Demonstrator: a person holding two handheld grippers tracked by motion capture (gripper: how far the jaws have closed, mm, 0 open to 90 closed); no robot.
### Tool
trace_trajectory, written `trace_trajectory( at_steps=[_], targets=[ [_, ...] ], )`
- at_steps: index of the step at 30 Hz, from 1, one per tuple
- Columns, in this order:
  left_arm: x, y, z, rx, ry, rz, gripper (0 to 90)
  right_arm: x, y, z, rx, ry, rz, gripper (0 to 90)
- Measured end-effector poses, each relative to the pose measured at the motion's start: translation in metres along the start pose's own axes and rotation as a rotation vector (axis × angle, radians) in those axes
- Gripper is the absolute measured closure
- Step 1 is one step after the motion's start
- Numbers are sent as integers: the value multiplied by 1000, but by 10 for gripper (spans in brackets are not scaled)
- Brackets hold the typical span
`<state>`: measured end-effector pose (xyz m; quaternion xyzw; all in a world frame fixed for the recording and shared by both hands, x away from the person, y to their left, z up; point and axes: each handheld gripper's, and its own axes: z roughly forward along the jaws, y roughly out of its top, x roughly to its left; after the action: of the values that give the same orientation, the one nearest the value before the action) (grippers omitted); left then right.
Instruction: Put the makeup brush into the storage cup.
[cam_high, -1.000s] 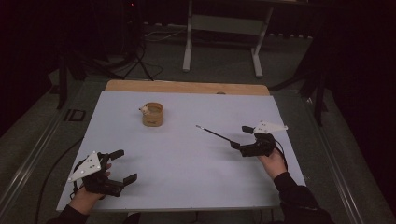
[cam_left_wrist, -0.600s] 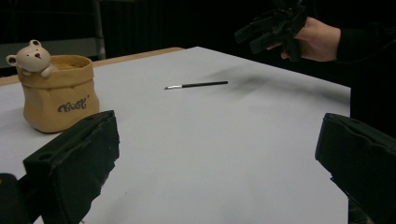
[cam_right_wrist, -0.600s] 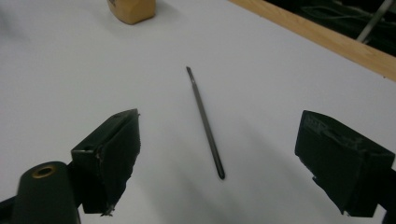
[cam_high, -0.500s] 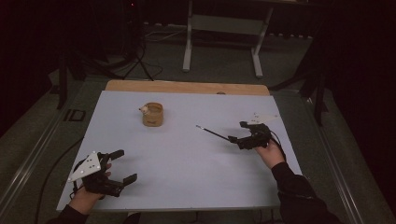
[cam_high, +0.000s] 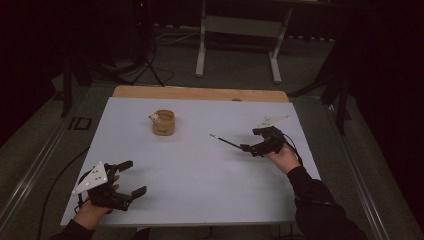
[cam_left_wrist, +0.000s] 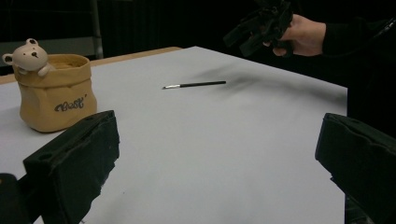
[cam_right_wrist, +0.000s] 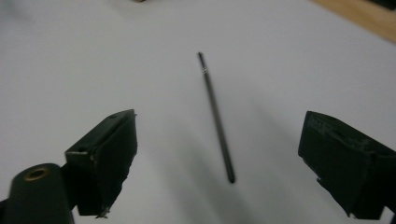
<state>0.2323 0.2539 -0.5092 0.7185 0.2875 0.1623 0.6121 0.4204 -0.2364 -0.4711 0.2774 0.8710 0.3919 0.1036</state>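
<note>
Dark floor surrounds the pale tabletop (cam_high: 200, 200). Near its front-left corner, the left gripper (cam_high: 131, 178) is held wide open, empty. Toward the right edge, the thin, light, stiff brush (cam_right_wrist: 215, 114) lies between the right gripper's (cam_high: 245, 148) spread fingers (cam_right_wrist: 105, 158); mid-handle is judged best gripped.

The scene is dimly lit, and the surroundings beyond the table (cam_high: 200, 200) are lost in near-black. The white tabletop is evenly illuminated from above, without glare. A soft, smeared shadow is cast on the sheet below the right gripper (cam_left_wrist: 261, 25) in the left gripper view, and faint shadows are seen beside the thin black brush (cam_right_wrist: 215, 114) in the right gripper view. The near jaws are rendered soft and out of focus in both gripper views. Grain and low sharpness are noted in the high view.
</note>
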Motion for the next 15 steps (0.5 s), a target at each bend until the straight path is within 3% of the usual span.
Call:
trace_trajectory(
  at_steps=[7,11,15],
  targets=[
    [0,0,0,2,-2,1,2,0,8,11,80,15,-11,121],
    [0,0,0,0,-2,1,2,-4,12,14,109,44,-7,176],
    [0,0,-1,0,-3,1,2,-5,17,16,129,38,-8,234]
  ],
)
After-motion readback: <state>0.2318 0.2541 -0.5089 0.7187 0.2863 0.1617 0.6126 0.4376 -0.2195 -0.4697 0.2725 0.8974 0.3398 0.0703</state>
